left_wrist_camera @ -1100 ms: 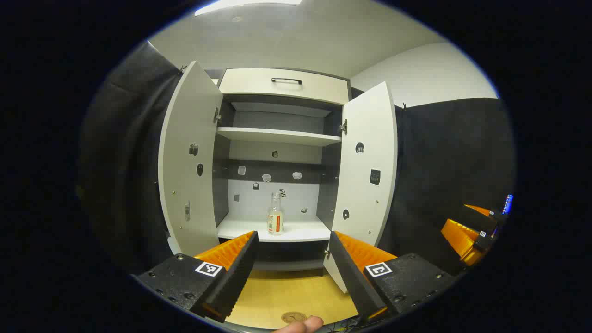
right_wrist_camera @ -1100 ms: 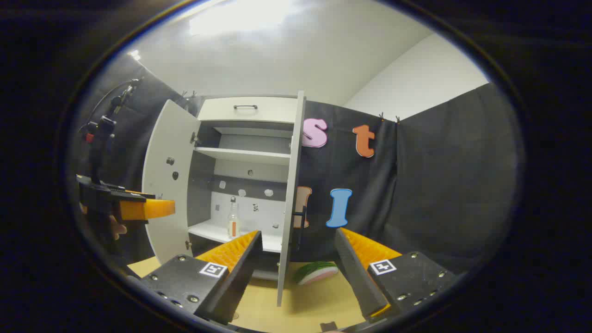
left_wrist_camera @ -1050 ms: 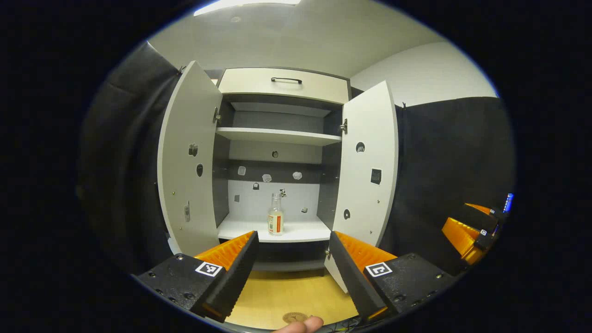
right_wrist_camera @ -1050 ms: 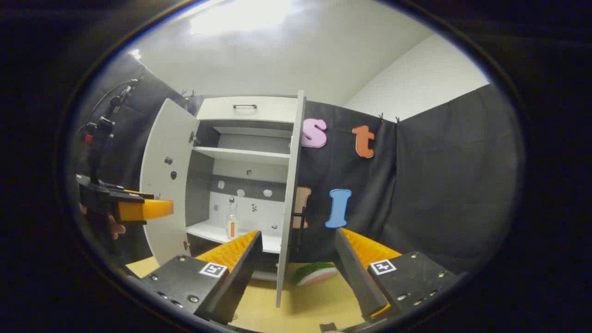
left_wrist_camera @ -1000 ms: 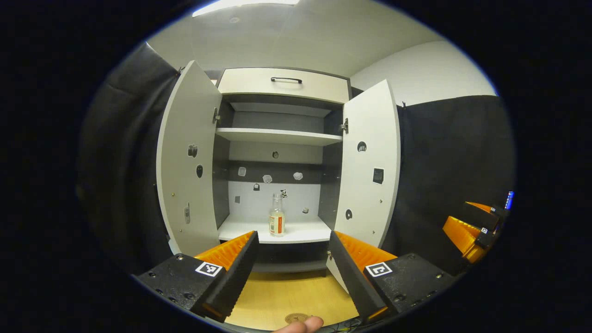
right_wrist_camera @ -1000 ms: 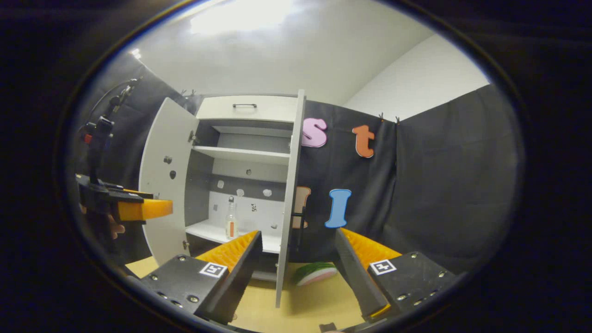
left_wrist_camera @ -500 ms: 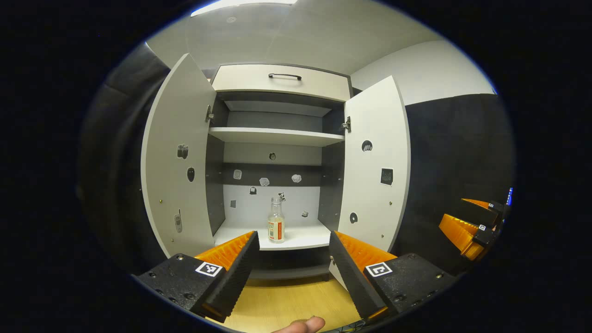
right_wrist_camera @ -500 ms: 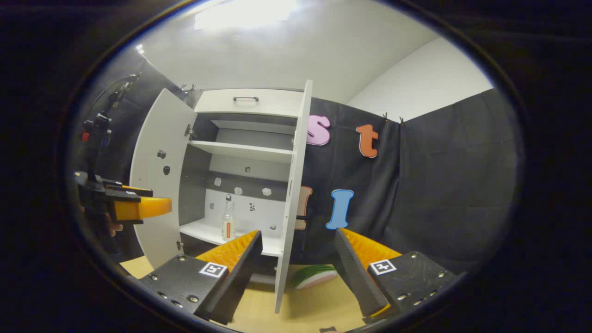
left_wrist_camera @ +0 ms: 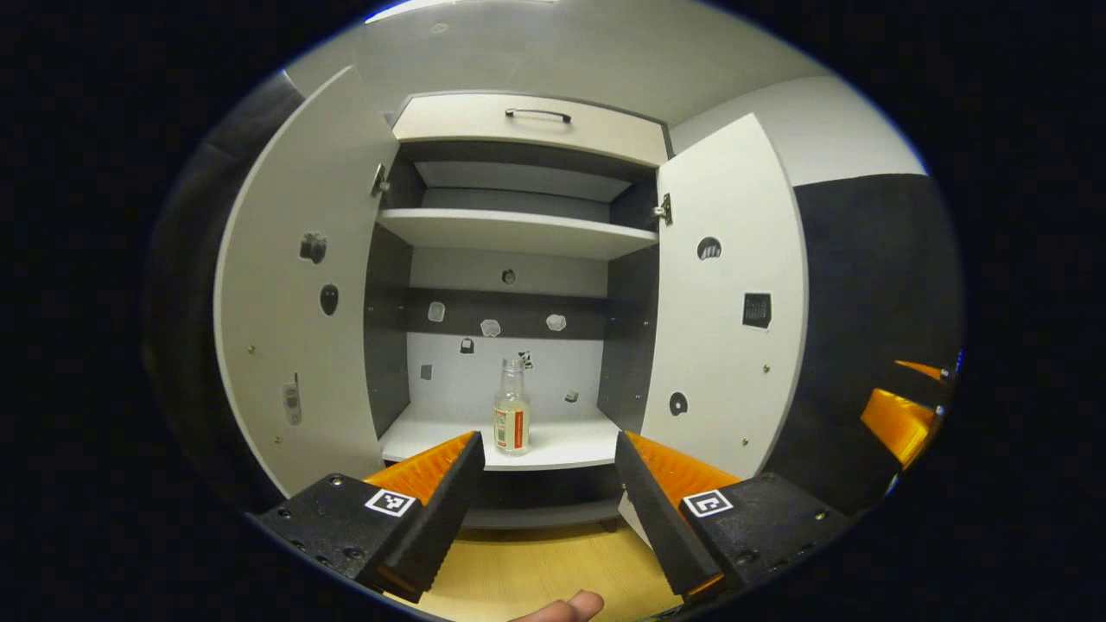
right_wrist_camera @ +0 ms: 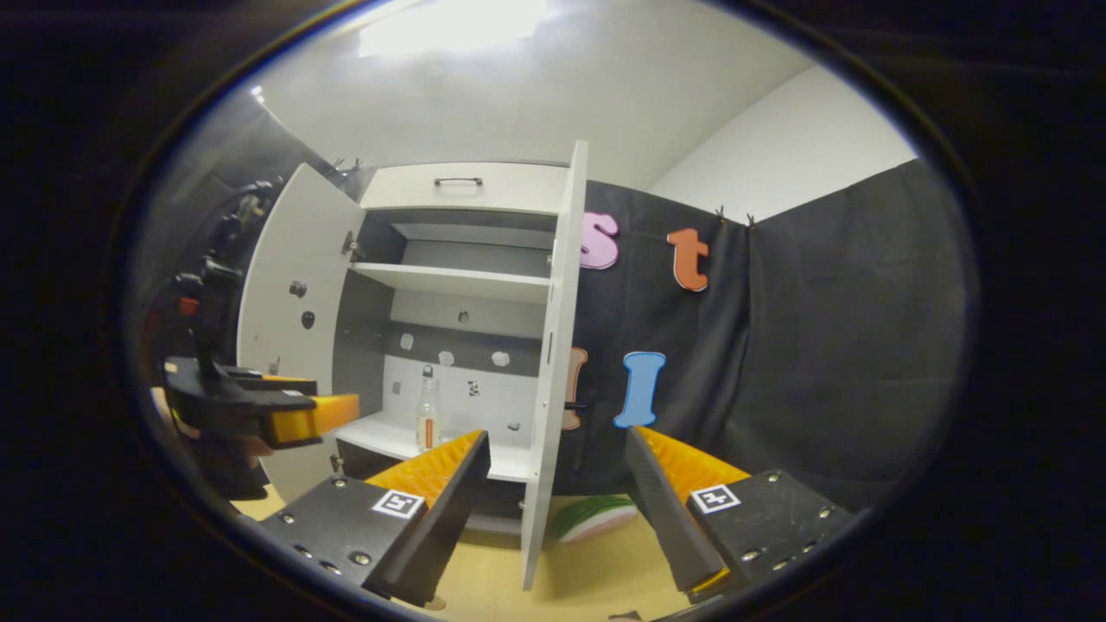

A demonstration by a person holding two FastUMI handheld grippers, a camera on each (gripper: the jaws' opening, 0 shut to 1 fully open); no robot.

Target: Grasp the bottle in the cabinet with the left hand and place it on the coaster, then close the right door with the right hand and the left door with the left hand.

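A clear bottle (left_wrist_camera: 511,419) with an orange-and-white label stands upright on the cabinet's lower shelf (left_wrist_camera: 553,447). Both doors are swung open: the left door (left_wrist_camera: 294,302) and the right door (left_wrist_camera: 726,302). My left gripper (left_wrist_camera: 546,442) is open and empty, in front of the shelf and short of the bottle, which sits just left of its centre line. In the right gripper view the bottle (right_wrist_camera: 426,415) shows past the edge-on right door (right_wrist_camera: 557,345). My right gripper (right_wrist_camera: 555,441) is open and empty, level with that door's edge. The left gripper (right_wrist_camera: 289,416) hangs left of the cabinet opening.
A watermelon-slice toy (right_wrist_camera: 596,516) lies on the wooden tabletop (right_wrist_camera: 587,570) behind the right door. A drawer with a dark handle (left_wrist_camera: 537,114) tops the cabinet, above an upper shelf (left_wrist_camera: 518,233). The right gripper (left_wrist_camera: 899,423) shows at the far right. A fingertip (left_wrist_camera: 562,608) pokes in below.
My left gripper has moved forward toward the cabinet, so shelf and bottle look larger and the coaster has slipped out below. The right gripper has shifted only slightly.
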